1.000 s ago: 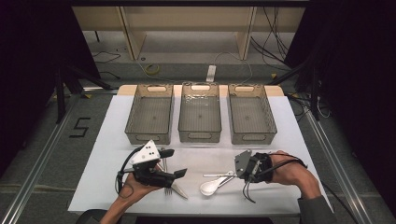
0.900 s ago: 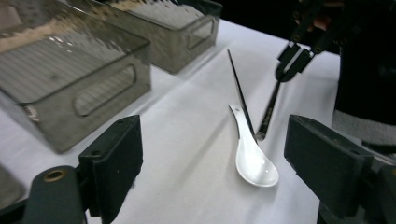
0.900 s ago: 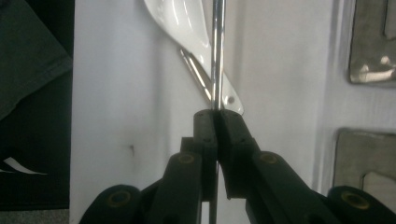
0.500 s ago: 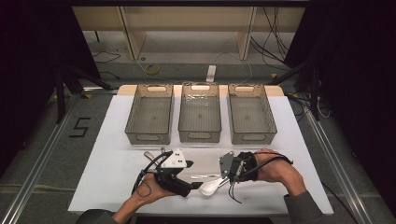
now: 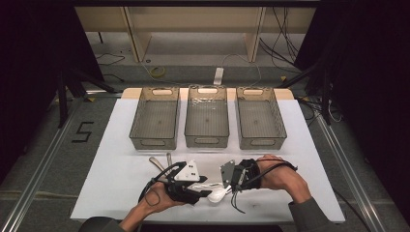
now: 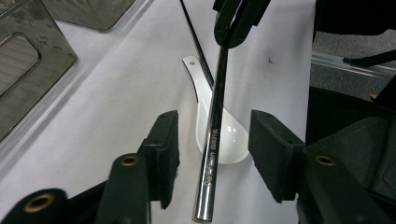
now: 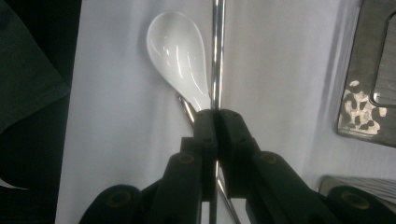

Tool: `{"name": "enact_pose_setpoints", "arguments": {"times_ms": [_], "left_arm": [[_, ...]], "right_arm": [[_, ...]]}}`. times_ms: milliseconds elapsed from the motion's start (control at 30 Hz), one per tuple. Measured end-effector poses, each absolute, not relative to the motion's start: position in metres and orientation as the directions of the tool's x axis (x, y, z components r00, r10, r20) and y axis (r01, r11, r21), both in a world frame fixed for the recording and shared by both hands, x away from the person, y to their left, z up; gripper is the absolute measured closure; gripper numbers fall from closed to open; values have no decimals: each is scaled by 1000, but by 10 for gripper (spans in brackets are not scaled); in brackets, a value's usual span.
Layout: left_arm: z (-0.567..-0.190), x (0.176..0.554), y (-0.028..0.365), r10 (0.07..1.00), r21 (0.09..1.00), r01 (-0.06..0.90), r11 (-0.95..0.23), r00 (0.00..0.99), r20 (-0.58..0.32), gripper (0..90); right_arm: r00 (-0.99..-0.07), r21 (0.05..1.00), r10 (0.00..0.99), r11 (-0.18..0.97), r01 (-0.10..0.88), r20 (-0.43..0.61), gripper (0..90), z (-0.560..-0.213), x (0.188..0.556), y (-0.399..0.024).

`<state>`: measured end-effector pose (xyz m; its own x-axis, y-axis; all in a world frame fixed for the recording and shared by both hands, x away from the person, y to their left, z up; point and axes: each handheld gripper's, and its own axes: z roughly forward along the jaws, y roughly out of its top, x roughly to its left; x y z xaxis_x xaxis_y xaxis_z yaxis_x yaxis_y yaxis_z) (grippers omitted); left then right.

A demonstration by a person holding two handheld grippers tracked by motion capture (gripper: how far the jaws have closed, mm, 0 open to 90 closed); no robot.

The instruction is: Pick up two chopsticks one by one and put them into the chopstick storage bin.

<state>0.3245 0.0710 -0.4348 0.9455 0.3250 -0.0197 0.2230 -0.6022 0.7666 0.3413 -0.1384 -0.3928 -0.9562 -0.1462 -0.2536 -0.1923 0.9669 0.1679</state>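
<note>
The right gripper (image 7: 215,116) is clamped tight on a steel chopstick (image 6: 214,126) and holds it out over the white table (image 5: 121,193), above a white soup spoon (image 6: 219,128) lying near the front edge. The left gripper (image 6: 212,154) has its pads on either side of the chopstick's free end, not touching it; its jaws have just been closing toward it, so this looks like a handover half made. A second thin steel stick (image 6: 196,44) lies under the spoon's handle. All 3 bins (image 5: 207,118) at the far side look empty, and 2 more utensils (image 5: 162,162) lie to the left, so the sorting seems barely begun.
</note>
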Motion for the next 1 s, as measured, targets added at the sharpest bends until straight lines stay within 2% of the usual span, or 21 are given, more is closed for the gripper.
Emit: {"name": "enact_pose_setpoints", "arguments": {"times_ms": [400, 600, 800, 933, 1000], "left_arm": [[-434, 327, 74, 293, 758, 219, -615, 955, -39, 785], [-433, 325, 74, 254, 764, 195, -616, 966, -41, 827], [-429, 325, 78, 262, 779, 196, -595, 964, -43, 834], [-427, 331, 88, 330, 787, 229, -573, 943, -35, 834], [-425, 335, 95, 372, 799, 256, -544, 927, -44, 834]], "right_arm": [[-956, 169, -157, 965, -202, -246, 864, -394, 340, -137], [-954, 166, -176, 961, -220, -243, 860, -396, 339, -137], [-963, 219, -131, 958, -184, -236, 835, -391, 341, -141], [-959, 291, -62, 946, -144, -275, 649, -379, 342, -150], [-962, 342, -12, 933, -109, -273, 619, -372, 344, -157]]}}
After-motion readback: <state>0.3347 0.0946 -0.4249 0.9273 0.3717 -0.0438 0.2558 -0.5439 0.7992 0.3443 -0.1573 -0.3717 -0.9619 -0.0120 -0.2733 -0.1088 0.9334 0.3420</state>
